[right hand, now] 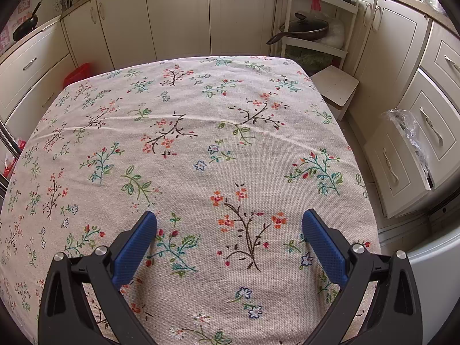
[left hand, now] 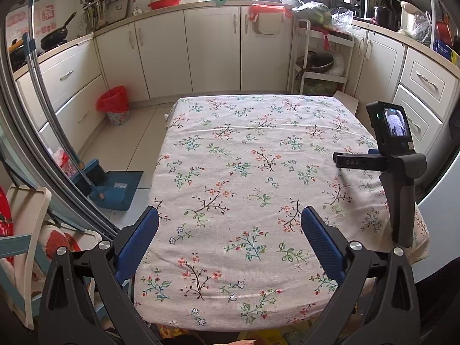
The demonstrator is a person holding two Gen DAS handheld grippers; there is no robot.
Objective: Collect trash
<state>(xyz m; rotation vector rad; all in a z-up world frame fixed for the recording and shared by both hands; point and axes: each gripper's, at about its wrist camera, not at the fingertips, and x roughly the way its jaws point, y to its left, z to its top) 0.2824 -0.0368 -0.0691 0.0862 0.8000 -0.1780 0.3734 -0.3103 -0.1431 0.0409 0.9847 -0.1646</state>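
Observation:
A table under a floral cloth [left hand: 244, 172] fills both views; it also shows in the right wrist view [right hand: 201, 143]. No loose trash shows on the cloth. A small bin with a red liner [left hand: 113, 105] stands on the floor to the far left; its red edge shows in the right wrist view [right hand: 77, 73]. My left gripper [left hand: 230, 221] is open and empty above the near end of the table. My right gripper [right hand: 229, 224] is open and empty low over the cloth. The right gripper's body [left hand: 399, 161] shows at the right in the left wrist view.
A blue dustpan and brush [left hand: 115, 187] lie on the floor left of the table. A white stool [right hand: 335, 86] and a shelf cart with a pan [right hand: 313, 28] stand at the far right. Cream cabinets [left hand: 201, 51] line the walls. A drawer with clear plastic [right hand: 411, 138] is open.

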